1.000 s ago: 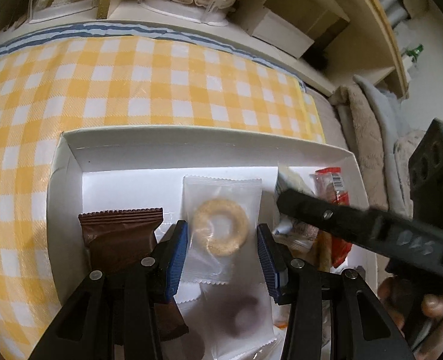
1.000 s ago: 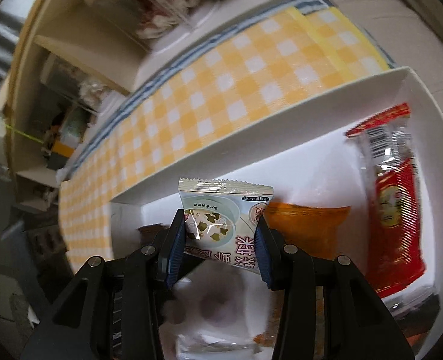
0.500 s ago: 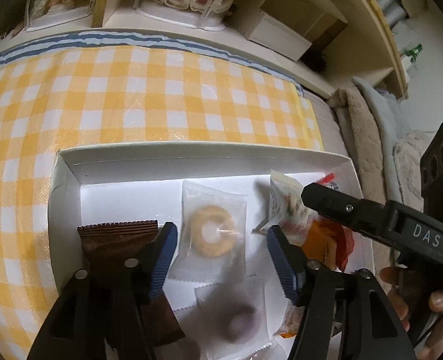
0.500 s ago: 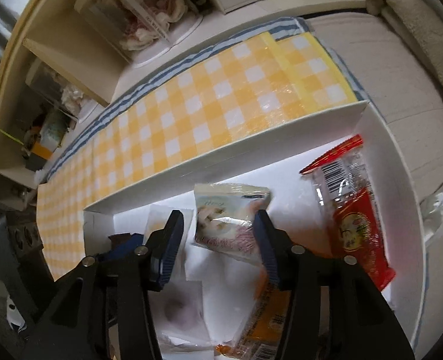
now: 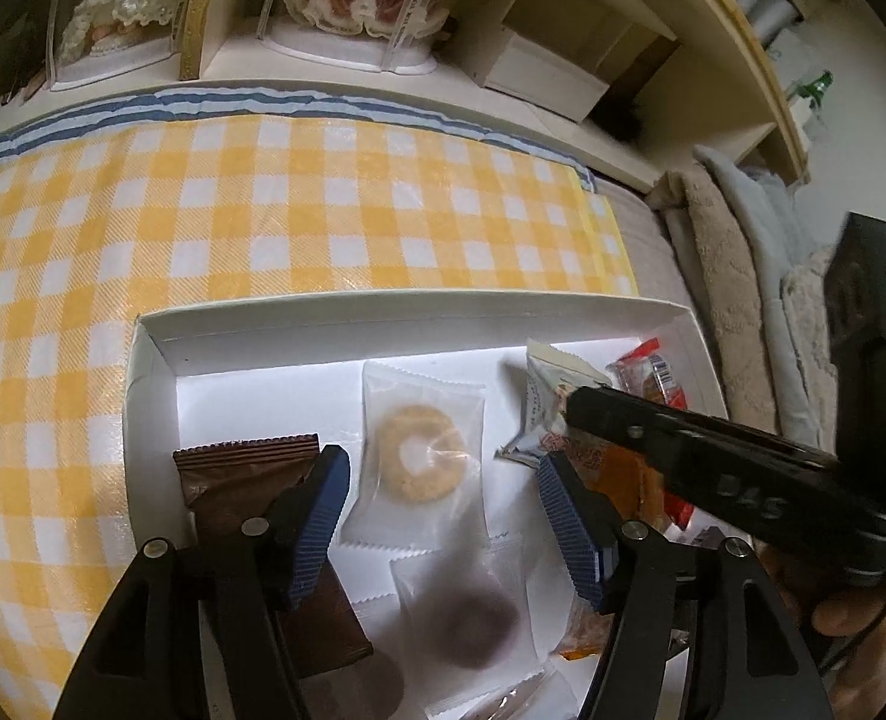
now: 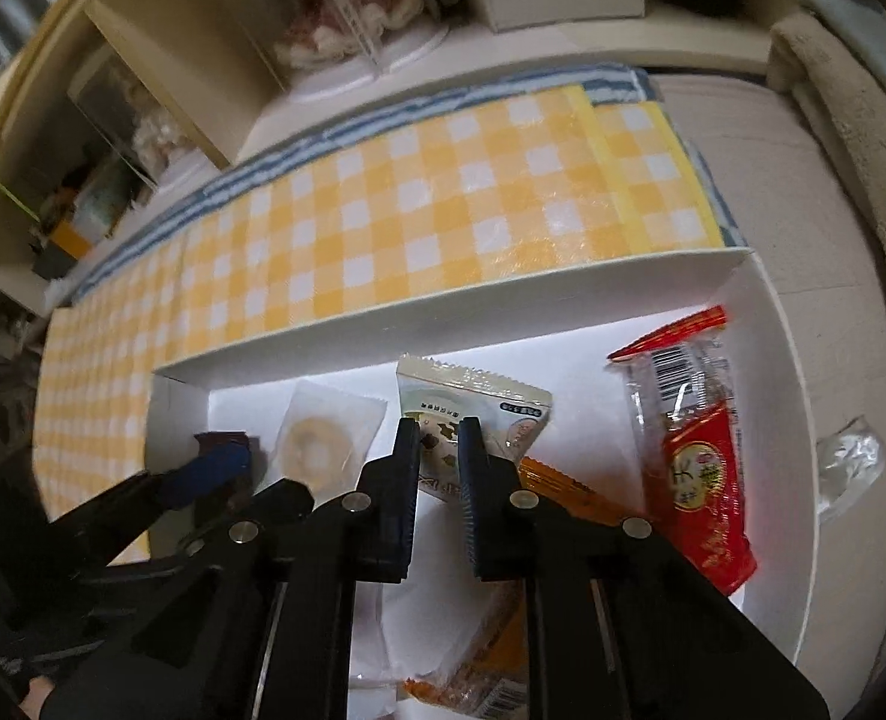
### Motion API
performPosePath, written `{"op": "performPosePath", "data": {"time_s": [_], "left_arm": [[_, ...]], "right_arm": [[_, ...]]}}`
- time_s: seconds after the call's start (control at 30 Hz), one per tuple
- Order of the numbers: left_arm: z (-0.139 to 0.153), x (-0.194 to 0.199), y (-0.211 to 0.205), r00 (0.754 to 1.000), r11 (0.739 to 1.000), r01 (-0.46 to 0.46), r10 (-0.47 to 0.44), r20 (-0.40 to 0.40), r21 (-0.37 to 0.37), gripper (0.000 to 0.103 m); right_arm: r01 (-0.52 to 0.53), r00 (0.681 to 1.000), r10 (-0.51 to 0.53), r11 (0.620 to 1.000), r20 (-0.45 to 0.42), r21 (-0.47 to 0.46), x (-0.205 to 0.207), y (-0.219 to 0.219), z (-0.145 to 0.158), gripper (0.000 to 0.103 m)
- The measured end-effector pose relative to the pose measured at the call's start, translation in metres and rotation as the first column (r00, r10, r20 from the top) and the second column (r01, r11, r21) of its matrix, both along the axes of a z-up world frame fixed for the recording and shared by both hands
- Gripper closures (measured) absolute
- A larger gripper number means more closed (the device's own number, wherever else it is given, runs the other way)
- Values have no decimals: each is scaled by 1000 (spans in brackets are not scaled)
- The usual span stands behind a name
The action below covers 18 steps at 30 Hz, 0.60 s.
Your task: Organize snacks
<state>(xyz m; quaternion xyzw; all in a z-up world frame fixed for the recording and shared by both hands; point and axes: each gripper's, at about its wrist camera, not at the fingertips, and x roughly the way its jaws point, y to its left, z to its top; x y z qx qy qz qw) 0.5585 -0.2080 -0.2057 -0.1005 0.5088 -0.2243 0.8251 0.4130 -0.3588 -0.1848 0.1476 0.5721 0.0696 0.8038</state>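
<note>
A white box holds the snacks. My left gripper is open over a clear packet with a ring cookie, its blue pads clear of the packet's edges. A brown packet lies to its left, and a clear packet with a dark cookie lies nearer. My right gripper is shut on a pale green packet, which shows in the narrow gap between the jaws. In the left wrist view that packet tilts up at the right gripper's tip. An orange packet and a red packet lie to the right.
The box sits on a yellow checked cloth. Behind it are shelves with clear containers and a small white box. Folded towels lie at the right. A crumpled clear wrapper rests outside the box's right wall.
My left jaws opened away from the ring cookie packet. My right gripper let the pale green packet down into the box, drew back, then closed on it again.
</note>
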Motion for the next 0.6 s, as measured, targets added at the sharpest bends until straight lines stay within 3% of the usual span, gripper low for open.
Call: {"op": "performPosePath", "data": {"time_s": [0.13,0.3,0.53,0.6], "left_arm": [[-1,0,1,1000,1000,5,-5,0,1,40],[0,-2,0,1000,1000,6,-6,6,15,40],[13,-12,0,1000,1000,3,-3,19,31,39],[19,-16,1,1000,999,3,-4,21,35,34]], "right_arm": [[-9,1000,9,999,-21,-37,4,6,-11,90],[7,1000,-7,1000,-20,-10,3,0,-14,90],[36,999,-36,999,-1,41,-7,-19,5,89],[40,999,-41,998,16,41,-14,-23,13,88]]}}
